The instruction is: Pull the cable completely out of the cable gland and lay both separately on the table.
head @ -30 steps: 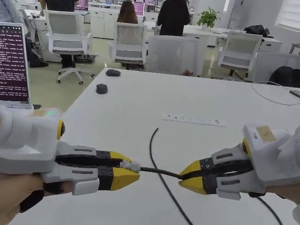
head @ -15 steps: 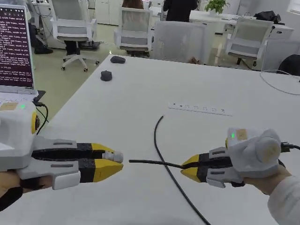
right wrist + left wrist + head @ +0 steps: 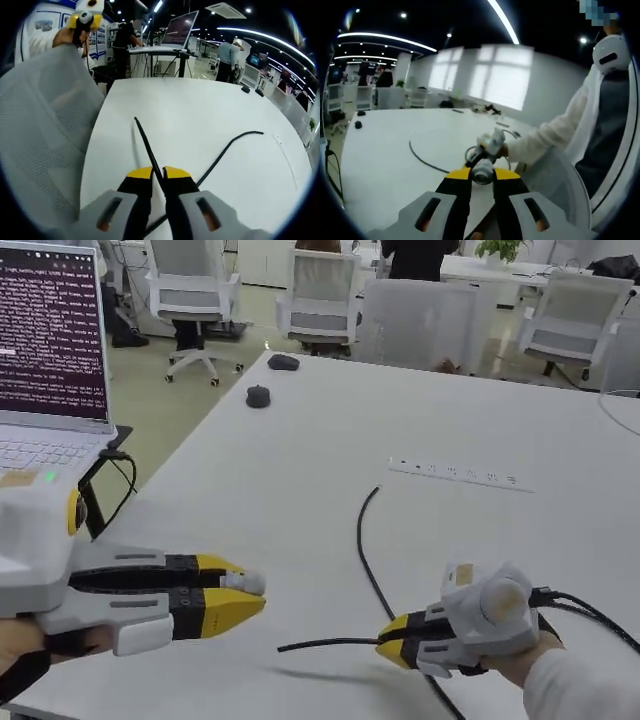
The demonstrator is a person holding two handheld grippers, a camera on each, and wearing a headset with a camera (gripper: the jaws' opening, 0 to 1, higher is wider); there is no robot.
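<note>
Covered, cropped and unreadable parts

The cable gland [image 3: 247, 583] is mostly buried between the left gripper's [image 3: 250, 596] yellow jaws, only its pale end showing. The cable [image 3: 360, 540] disappears inside the right gripper's [image 3: 384, 645] closed jaws and is cut by the head view's bottom edge. The laptop [image 3: 50, 350] is cropped, its screen text too small to read.

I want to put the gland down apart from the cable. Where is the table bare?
Bare: the table between the mice and the gland, left of the cable. Also bare beyond the strip. Crowded: the near edge by the right gripper, where the cable lies.
</note>
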